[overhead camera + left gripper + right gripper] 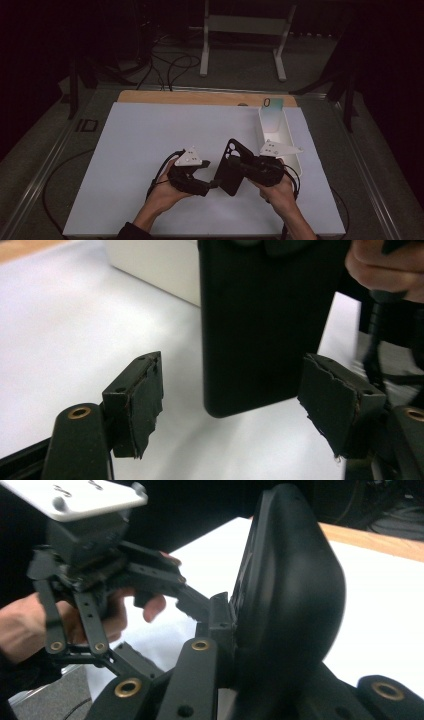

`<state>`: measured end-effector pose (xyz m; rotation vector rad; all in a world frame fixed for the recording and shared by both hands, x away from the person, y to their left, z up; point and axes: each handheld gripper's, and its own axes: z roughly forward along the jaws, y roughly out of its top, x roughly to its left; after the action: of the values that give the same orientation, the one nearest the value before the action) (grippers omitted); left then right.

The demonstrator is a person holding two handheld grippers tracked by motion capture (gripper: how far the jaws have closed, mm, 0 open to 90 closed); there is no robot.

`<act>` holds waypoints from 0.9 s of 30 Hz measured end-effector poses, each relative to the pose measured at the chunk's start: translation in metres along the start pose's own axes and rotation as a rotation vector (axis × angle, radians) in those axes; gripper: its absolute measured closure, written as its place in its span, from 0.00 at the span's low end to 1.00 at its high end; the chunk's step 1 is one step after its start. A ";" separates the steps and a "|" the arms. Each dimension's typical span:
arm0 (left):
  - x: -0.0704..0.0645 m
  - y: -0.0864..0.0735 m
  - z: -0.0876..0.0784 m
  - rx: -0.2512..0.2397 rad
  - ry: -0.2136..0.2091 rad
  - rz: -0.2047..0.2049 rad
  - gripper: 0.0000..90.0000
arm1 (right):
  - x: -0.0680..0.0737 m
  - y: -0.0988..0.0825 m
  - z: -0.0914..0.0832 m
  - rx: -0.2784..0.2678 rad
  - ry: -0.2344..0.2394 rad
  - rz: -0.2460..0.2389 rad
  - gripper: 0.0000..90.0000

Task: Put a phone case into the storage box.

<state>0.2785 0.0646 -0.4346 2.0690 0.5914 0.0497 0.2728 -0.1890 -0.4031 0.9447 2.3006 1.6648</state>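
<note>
From above, the right tongs (235, 167) pinch the black phone case (233, 167) over the bench (150, 135); along the left tongs (230, 405), spread, its lower end hangs between them untouched; the right gripper view confirms that clamp, so a handover seems underway, needing the left to close.

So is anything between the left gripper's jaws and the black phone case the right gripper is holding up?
Nothing visible. In the left gripper view the phone case hangs just beyond the left gripper, whose jaws stand apart with only bare white table between them. The right gripper is clamped on the case's far side, out of that path.
</note>
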 end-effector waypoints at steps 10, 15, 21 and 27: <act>-0.001 -0.002 0.013 0.036 -0.123 0.004 0.27 | 0.009 0.005 -0.003 -0.037 0.085 -0.060 0.95; 0.000 -0.002 0.013 0.012 -0.165 0.006 0.37 | 0.010 0.005 -0.003 -0.054 0.141 -0.058 0.95; 0.001 -0.002 0.011 -0.015 -0.214 0.005 0.46 | 0.009 0.003 -0.003 -0.056 0.171 -0.053 0.95; 0.001 -0.006 0.008 -0.027 -0.222 0.041 0.61 | 0.004 0.001 -0.004 -0.045 0.205 -0.066 0.94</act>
<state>0.2787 0.0615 -0.4439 2.0270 0.4101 -0.1457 0.2679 -0.1897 -0.3996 0.7104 2.3799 1.8555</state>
